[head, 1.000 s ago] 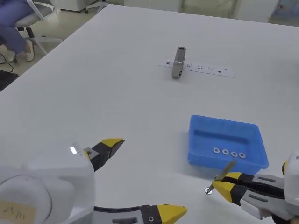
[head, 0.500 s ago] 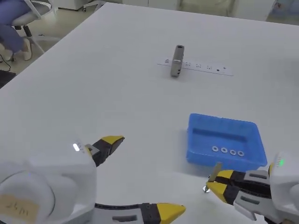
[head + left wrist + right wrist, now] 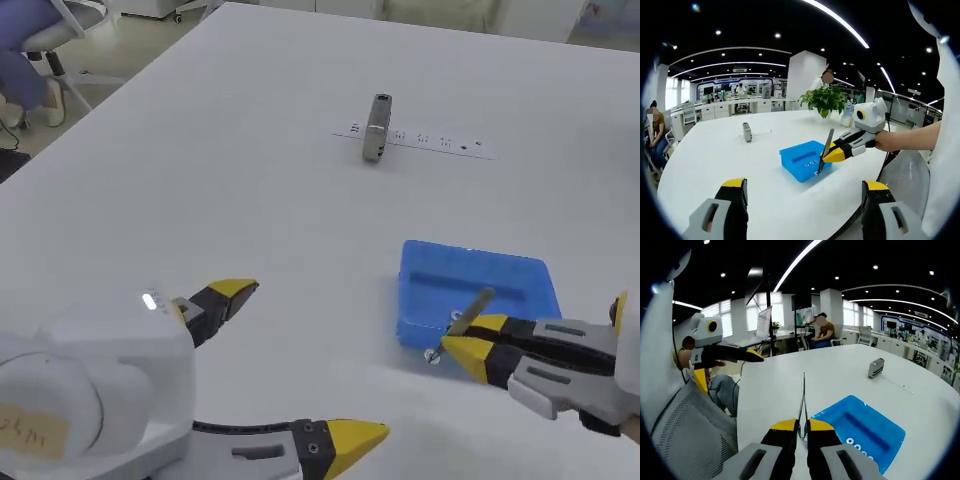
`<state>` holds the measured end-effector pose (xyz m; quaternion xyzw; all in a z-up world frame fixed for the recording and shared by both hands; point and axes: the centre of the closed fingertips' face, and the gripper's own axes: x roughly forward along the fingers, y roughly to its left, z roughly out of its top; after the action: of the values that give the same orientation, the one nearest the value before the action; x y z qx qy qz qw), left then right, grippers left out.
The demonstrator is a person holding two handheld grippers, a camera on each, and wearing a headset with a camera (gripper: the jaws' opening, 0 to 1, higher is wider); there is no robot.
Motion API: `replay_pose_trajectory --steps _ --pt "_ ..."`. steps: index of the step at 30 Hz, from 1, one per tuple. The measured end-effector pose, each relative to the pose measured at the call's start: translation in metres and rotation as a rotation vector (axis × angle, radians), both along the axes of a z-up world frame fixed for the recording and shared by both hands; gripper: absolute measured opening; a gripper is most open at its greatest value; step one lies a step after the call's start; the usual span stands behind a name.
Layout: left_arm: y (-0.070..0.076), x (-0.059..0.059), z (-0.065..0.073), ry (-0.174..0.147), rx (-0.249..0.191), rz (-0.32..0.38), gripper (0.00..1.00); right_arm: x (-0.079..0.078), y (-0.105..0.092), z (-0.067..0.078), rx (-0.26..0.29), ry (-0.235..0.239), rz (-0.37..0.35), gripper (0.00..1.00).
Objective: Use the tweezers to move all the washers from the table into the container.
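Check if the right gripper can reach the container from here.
Probably yes. The right gripper, shut on the tweezers, has their tip with a washer at the container's near wall, and nothing stands between.

Left claw (image 3: 310, 360), right claw (image 3: 458, 348): 2. 1 tweezers (image 3: 478, 302) w/ 1 washer (image 3: 432, 356). 1 container (image 3: 470, 262), ~4 washers (image 3: 857, 444) inside. 1 grey box (image 3: 377, 128).

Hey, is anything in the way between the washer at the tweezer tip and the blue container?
Nothing visible does. The washer sits at the tip of the tweezers, just outside the container's near wall. Only that low wall itself has to be cleared.
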<state>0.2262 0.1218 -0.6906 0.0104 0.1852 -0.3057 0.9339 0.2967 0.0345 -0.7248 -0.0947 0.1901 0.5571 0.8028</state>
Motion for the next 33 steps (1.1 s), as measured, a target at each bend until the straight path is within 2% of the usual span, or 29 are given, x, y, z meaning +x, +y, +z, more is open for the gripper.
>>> replay_pose_trajectory --steps 5,8,10,13,15,19,23,31,33 --pt "-0.003 -0.001 0.001 0.000 -0.001 -0.003 0.97 0.026 0.002 0.014 0.076 0.017 -0.059 0.03" --pt "-0.003 -0.002 0.001 0.002 -0.005 0.006 0.97 0.045 0.001 0.016 0.109 0.042 -0.118 0.03" --pt "-0.002 -0.002 0.001 0.002 -0.004 0.009 0.97 0.057 -0.002 0.010 0.102 0.061 -0.162 0.03" --pt "0.000 -0.002 0.001 0.002 -0.005 0.012 0.97 0.071 -0.008 -0.010 0.039 0.104 -0.222 0.03" --pt "0.002 -0.002 0.000 0.002 -0.002 0.013 0.97 0.078 -0.009 -0.019 0.025 0.127 -0.241 0.03" --pt "0.004 -0.002 0.001 0.003 -0.014 0.018 0.96 0.084 -0.011 -0.032 0.002 0.166 -0.272 0.03" --pt "0.004 -0.001 0.001 0.006 -0.022 0.022 0.96 0.085 -0.010 -0.038 -0.006 0.178 -0.283 0.04" --pt "0.000 0.000 0.000 0.014 -0.015 0.002 0.95 0.083 -0.004 -0.045 -0.042 0.162 -0.266 0.04" --pt "-0.003 0.001 0.003 0.012 -0.033 -0.012 0.95 0.082 -0.004 -0.046 -0.055 0.154 -0.260 0.04"
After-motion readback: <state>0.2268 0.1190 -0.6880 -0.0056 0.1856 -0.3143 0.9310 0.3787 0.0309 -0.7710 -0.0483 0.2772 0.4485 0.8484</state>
